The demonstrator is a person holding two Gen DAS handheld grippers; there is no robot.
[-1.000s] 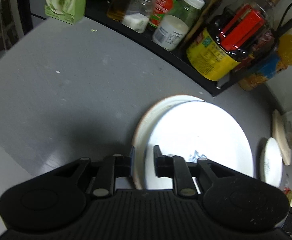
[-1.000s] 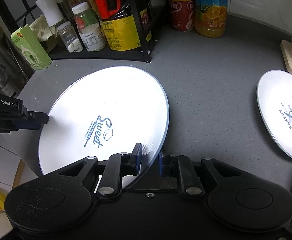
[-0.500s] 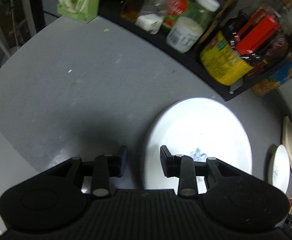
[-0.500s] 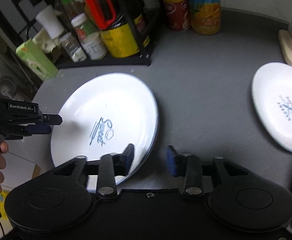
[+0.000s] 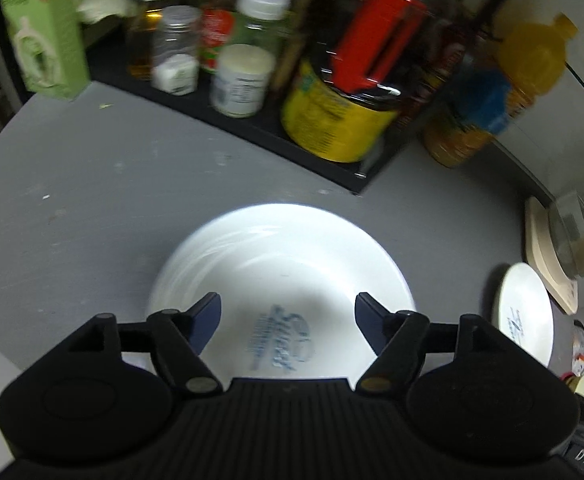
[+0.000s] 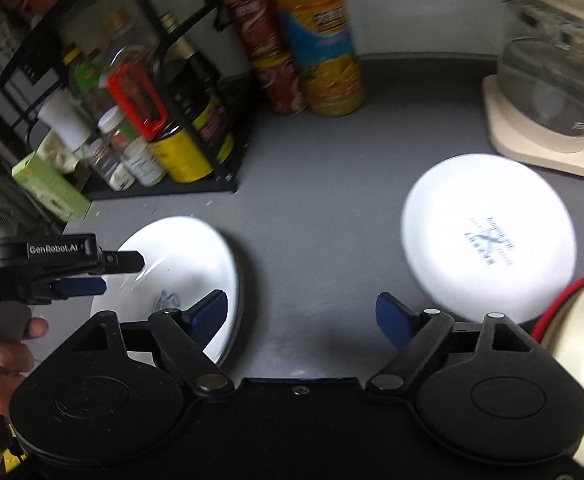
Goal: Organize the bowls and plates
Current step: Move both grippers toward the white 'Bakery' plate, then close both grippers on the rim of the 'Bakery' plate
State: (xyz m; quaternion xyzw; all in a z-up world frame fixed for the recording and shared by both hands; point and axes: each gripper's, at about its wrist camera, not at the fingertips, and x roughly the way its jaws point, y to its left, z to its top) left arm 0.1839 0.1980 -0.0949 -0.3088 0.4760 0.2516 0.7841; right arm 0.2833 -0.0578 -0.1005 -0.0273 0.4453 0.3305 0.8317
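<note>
"GenRobot.AI" on left hand-held gripper.

A matte grey is seen on the counter, flecked with a few pale specks. The large plate is glossy white with blue script printed at its centre; the second plate is white with a dark blue emblem. The left tongs and right tongs are black with dark blue pads. A green carton, a yellow-labelled jar with a red handle, and an orange juice bottle with a blue band are shown behind.
</note>
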